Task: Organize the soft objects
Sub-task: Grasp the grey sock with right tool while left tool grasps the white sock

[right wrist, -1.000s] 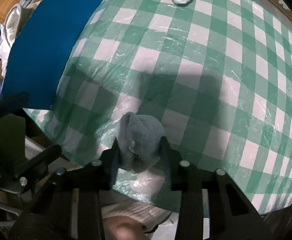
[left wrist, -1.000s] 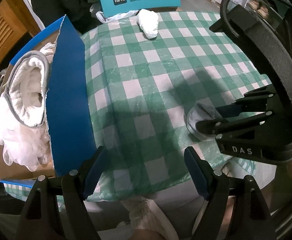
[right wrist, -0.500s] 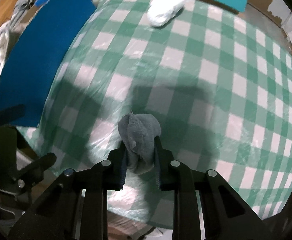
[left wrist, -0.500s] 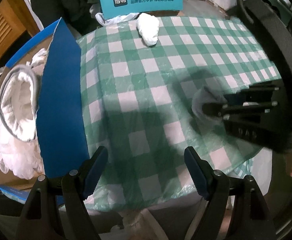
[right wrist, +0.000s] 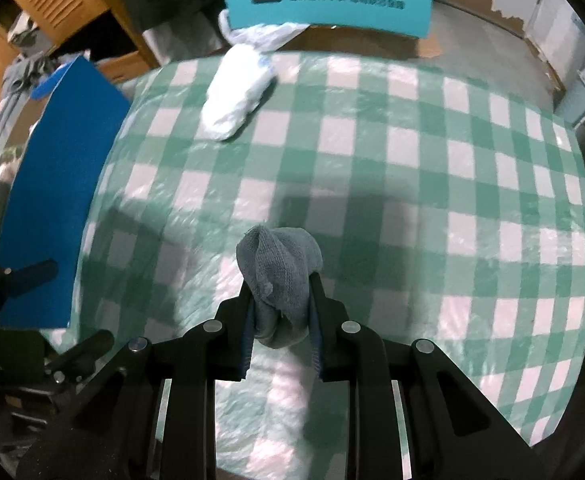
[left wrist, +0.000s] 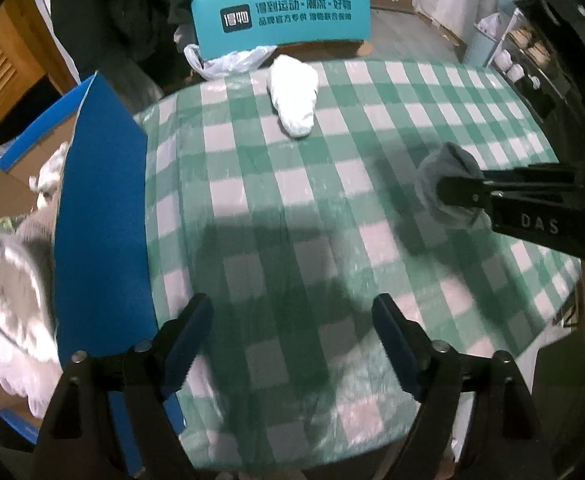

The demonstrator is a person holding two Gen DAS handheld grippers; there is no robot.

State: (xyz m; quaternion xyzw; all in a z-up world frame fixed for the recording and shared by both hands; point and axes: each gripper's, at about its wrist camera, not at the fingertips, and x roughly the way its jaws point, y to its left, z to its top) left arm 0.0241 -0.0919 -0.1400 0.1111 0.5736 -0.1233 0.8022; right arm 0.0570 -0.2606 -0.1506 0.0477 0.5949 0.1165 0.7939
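My right gripper (right wrist: 279, 292) is shut on a rolled grey sock (right wrist: 278, 266) and holds it above the green-checked table (right wrist: 412, 200). The sock also shows in the left wrist view (left wrist: 444, 184), clamped by the right gripper (left wrist: 458, 196) at the right. My left gripper (left wrist: 292, 320) is open and empty over the table's near edge. A white sock bundle (left wrist: 293, 96) lies at the table's far side; it also shows in the right wrist view (right wrist: 236, 96). A cardboard box with a blue flap (left wrist: 100, 216) stands at the left and holds white and grey fluffy items (left wrist: 8, 288).
A teal chair back with printed text (left wrist: 280, 16) stands behind the table, with a plastic bag (left wrist: 228, 62) beneath it. Wooden furniture (right wrist: 56, 0) is at the far left. The box's blue flap (right wrist: 52, 184) rises beside the table's left edge.
My right gripper has lifted the grey sock off the table and carried it up and farther over the table. My left gripper has risen and pulled back slightly, staying open.
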